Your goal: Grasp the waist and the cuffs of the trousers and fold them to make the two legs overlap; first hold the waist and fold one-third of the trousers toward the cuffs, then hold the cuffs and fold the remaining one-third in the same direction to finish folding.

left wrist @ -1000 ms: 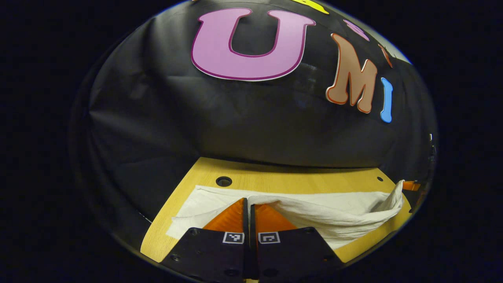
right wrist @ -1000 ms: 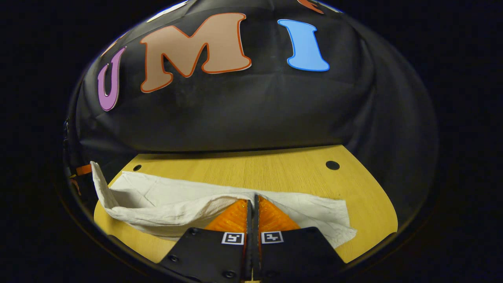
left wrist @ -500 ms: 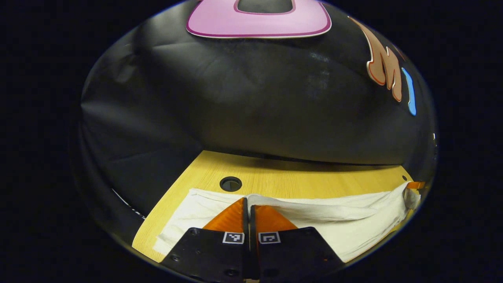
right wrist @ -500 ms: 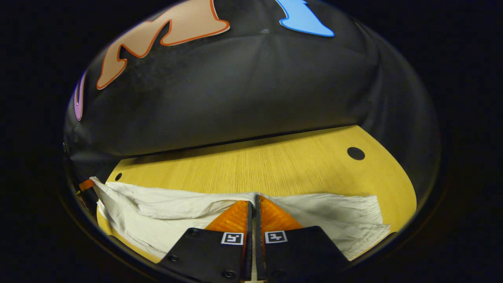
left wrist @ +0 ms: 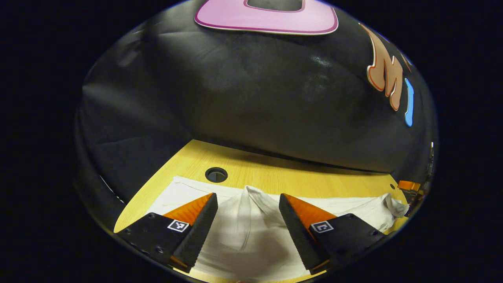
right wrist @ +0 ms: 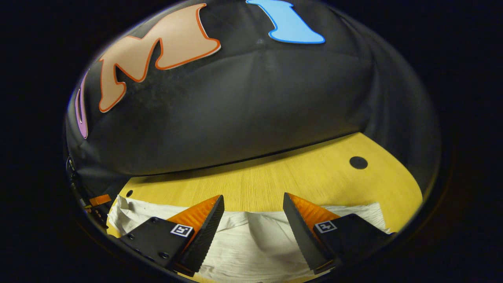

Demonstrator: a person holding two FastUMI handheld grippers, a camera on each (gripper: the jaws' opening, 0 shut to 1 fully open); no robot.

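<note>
Jaws on both your left gripper (left wrist: 247, 220) and right gripper (right wrist: 253, 222) were wide open, gripping nothing, with the white trousers (left wrist: 243, 236) flat on the wooden table (right wrist: 275, 177) low in frame, so a fold looked laid down; remaining folds unclear.

Black cloth wall (left wrist: 251, 98) w/ creases behind, dim light. Light wood table (right wrist: 275, 173) w/ round holes (left wrist: 216, 174) near edges; wall meets table's far edge.

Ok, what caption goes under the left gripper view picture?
Left gripper, jaws open, above white trousers on the wooden table.
</note>
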